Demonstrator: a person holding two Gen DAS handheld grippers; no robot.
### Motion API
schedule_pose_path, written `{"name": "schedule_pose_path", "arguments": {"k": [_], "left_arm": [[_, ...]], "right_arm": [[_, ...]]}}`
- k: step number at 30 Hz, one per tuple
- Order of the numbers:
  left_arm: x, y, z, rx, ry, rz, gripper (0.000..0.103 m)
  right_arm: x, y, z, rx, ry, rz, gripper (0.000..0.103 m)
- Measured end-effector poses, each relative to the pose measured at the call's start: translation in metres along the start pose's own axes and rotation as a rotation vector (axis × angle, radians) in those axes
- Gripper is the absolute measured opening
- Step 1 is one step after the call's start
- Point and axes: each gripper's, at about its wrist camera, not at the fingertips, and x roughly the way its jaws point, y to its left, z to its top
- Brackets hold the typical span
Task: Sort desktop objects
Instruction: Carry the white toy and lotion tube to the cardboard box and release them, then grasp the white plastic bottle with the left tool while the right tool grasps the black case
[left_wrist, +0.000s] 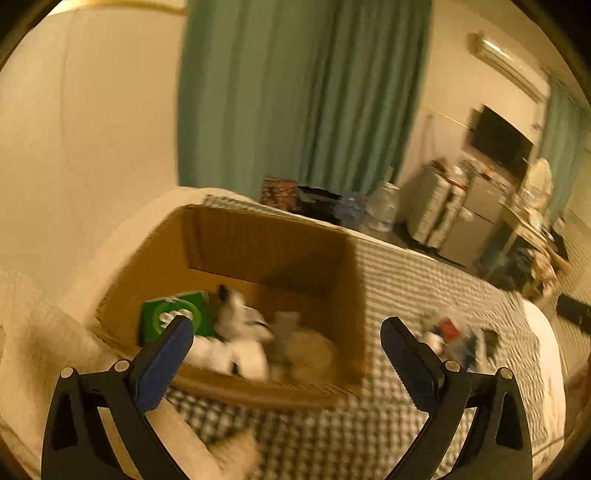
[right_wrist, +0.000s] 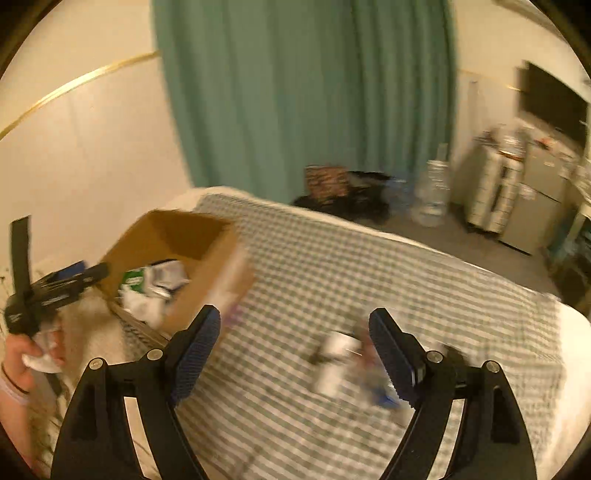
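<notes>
An open cardboard box (left_wrist: 343, 295) stands on the checked bedcover. Inside it lie a green carton (left_wrist: 173, 314), a blurred white and black item (left_wrist: 240, 328) and a pale round thing (left_wrist: 310, 350). My left gripper (left_wrist: 286, 325) hovers open over the box's near edge, with nothing between its fingers. My right gripper (right_wrist: 295, 315) is open above the cover, right of the box (right_wrist: 207, 266). Blurred loose items (right_wrist: 336, 358) lie by its right finger. The left gripper (right_wrist: 92, 273) shows at the far left, held by a hand (right_wrist: 18, 358).
More small objects (left_wrist: 454, 339) are piled on the checked cover (left_wrist: 424, 295) right of the box. A green curtain (right_wrist: 295, 92), a clear water jug (right_wrist: 432, 195) and dark bags stand beyond the bed. Cabinets line the right wall.
</notes>
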Motion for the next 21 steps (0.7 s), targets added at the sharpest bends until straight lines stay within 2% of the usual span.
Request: {"name": "schedule_pose_path", "arguments": {"k": [4,7,10,16,19,21], "left_arm": [[-0.029,-0.041,-0.005,0.051,-0.028,-0.008,0.103],[-0.033,-0.064,-0.003,0.060,-0.013,-0.024,0.103],[-0.023,-0.093,-0.004,0.067,0.011,-0.038,0.103],[0.031,-0.146,-0.029,0.093,0.072,-0.073,0.103],[0.072,-0.170,-0.049,0.094,0.106,-0.074,0.103],[0.099,-0.181,-0.064,0.107,0.137,-0.103,0.103]], "right_arm": [[-0.065,-0.068,-0.030,0.101,-0.045,-0.080,0.083],[-0.091,-0.108,-0.052,0.154,-0.069,-0.137,0.083],[-0.099,-0.141,-0.071,0.199,-0.064,-0.177,0.083],[-0.081,-0.175,-0.110,0.227,-0.055,-0.208,0.083],[-0.052,-0.175,-0.127,0.146,-0.035,-0.241,0.083],[-0.032,-0.173,-0.137,0.085,-0.015,-0.245,0.083]]}}
